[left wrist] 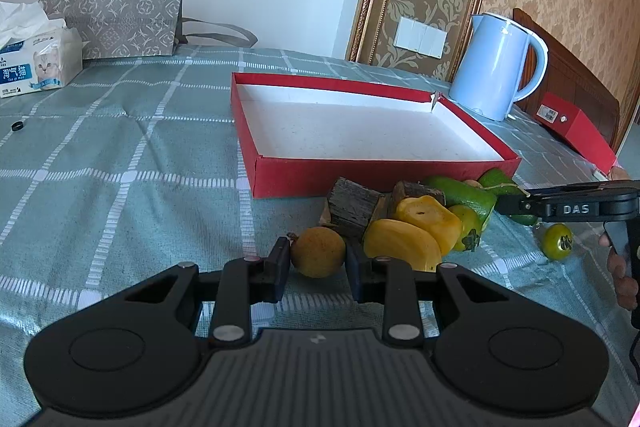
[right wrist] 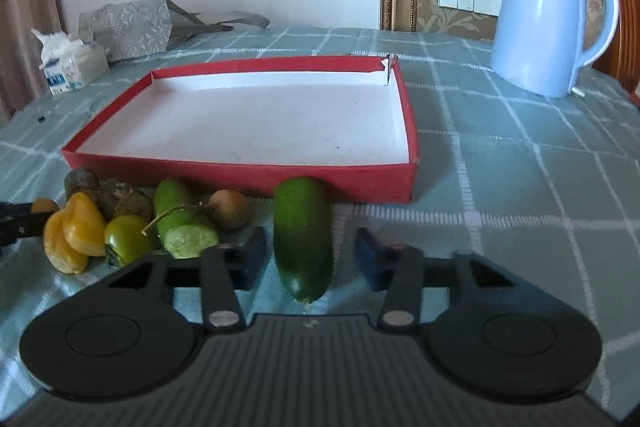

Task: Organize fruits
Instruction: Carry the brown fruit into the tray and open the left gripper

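- On the checked green tablecloth [left wrist: 120,155], a shallow red box [left wrist: 280,179] with a white inside sits open and holds nothing.
- Fruit lies in a loose heap just in front of the box's near wall, all of it outside the box.
- Left gripper [left wrist: 318,255]: its 2 fingers are drawn in narrow on a round brownish-yellow fruit [left wrist: 318,251], with a pad against each side. The fruit sits at the near edge of the heap.
- Right gripper [right wrist: 311,251]: its jaws straddle a whole green cucumber [right wrist: 304,239] that lies lengthwise between them. A gap shows on both sides (wider on the right), so the pads are not pressing.
- Heap contents: 2 yellow pieces [left wrist: 404,247], dark bark-like chunks [left wrist: 352,207], a cut cucumber piece [right wrist: 184,227] with its stalk, and a second small round brownish fruit [right wrist: 230,209].
- 1 small green fruit [left wrist: 558,241] lies apart, to the right of the heap in the left wrist view.
- A person's hand [left wrist: 624,279] grips the right tool's handle.
- Background: a pale blue kettle [left wrist: 496,67] stands behind the box's right corner; a tissue pack [left wrist: 36,63] and a patterned bag [left wrist: 116,23] sit at the far left.
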{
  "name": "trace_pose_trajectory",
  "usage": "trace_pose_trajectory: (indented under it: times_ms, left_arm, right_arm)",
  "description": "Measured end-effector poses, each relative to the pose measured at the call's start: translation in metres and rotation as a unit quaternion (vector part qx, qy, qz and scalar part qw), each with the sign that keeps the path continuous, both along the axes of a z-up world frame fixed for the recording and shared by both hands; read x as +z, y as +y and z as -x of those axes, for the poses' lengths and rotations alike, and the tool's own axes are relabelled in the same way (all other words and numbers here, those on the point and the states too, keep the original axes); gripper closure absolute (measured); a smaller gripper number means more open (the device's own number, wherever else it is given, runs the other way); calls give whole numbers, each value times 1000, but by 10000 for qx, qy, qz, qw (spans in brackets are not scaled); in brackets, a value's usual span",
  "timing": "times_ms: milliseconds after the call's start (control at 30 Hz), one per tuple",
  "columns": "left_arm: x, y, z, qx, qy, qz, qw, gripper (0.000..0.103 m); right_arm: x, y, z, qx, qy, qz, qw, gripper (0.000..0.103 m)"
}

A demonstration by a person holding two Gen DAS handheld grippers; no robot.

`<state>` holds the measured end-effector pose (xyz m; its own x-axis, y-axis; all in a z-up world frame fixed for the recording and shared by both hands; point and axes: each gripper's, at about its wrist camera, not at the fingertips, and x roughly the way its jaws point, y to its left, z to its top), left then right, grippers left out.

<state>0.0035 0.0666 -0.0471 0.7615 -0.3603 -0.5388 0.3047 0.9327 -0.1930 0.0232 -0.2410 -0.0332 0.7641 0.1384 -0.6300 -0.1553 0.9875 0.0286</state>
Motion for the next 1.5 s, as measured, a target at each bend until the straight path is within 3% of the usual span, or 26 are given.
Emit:
trace_pose_trajectory:
  times_ms: [367,600,933,1200,1500]
  left_arm:
    - [0,0,0,0,-1,-3,10000,74]
    - [0,1,0,55,-14,59,10000,74]
    - [28,-9,5,75,-524,-118,9985,74]
    - [59,-45,-48,-143,-758,-263,9967,74]
    - [42,-80,-126,-38,-178,-644,9978,74]
  right_arm:
    - [-5,12,-5,77,-165,322,9993,73]
    - [-3,-2,-5,21,-185,-187,9997,73]
    - [4,-30,-3,22,-248,-1333,9908,73]
    - [9,-35,1,-56,-473,-1420,9887,73]
    - [7,-34,0,-46,-488,-1357,9895,73]
